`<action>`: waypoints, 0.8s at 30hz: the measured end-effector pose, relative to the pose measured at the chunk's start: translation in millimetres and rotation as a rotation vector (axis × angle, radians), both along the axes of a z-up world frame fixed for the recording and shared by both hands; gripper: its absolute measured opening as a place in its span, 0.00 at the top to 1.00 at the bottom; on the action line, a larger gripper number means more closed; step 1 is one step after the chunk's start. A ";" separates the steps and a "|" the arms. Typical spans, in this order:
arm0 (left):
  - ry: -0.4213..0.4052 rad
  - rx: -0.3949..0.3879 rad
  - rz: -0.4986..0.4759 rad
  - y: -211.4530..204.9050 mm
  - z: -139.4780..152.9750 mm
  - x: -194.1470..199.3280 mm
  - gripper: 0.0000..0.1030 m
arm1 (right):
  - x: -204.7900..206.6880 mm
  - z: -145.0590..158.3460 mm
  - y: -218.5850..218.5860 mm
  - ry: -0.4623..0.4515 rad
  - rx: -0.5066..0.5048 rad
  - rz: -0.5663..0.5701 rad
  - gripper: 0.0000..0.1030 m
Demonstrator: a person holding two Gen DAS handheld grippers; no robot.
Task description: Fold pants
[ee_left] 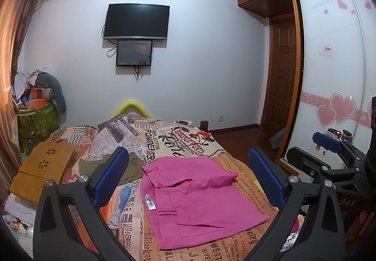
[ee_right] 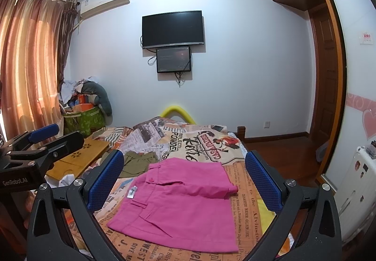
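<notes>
Lying folded on the newspaper-print bedspread (ee_left: 246, 167), the pink shorts (ee_left: 195, 200) sit ahead of both grippers, waistband toward the olive garment (ee_left: 131, 167) and leg hems toward the wardrobe side. The right wrist view alone shows the orange curtains (ee_right: 28, 61), the left wrist view the heart-patterned wardrobe door (ee_left: 333, 73). The left gripper (ee_left: 188, 178) and right gripper (ee_right: 185, 181) both stand wide open, holding nothing and clear of the shorts.

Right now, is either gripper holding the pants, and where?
Nothing is held. The left gripper and right gripper are both open above the pink pants, which lie on the bed.
</notes>
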State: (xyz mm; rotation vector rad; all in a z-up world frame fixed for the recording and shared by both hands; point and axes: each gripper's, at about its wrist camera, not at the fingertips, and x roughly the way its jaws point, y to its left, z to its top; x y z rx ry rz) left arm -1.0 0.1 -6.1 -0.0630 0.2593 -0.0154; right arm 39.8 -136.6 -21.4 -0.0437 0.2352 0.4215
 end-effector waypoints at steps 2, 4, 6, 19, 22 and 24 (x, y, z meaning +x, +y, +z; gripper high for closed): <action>0.001 0.000 0.001 -0.3 -0.3 0.3 0.00 | 0.5 0.2 -0.3 0.001 0.000 0.001 0.00; 0.004 -0.002 0.001 0.7 -1.0 1.4 0.00 | 1.0 -0.1 -2.5 0.000 0.002 0.003 0.00; 0.006 -0.004 0.002 1.7 -1.3 2.4 0.00 | 1.2 -0.1 -2.4 0.001 0.002 0.004 0.00; 0.006 -0.007 0.005 5.1 -3.2 4.4 0.00 | 1.2 0.8 -2.2 0.004 0.005 0.004 0.00; 0.004 -0.004 0.006 5.1 -4.3 4.1 0.00 | 0.9 0.8 -1.9 0.004 0.005 0.003 0.00; 0.006 -0.002 0.006 4.3 -4.5 4.2 0.00 | 1.0 0.6 -2.3 0.003 0.004 0.004 0.00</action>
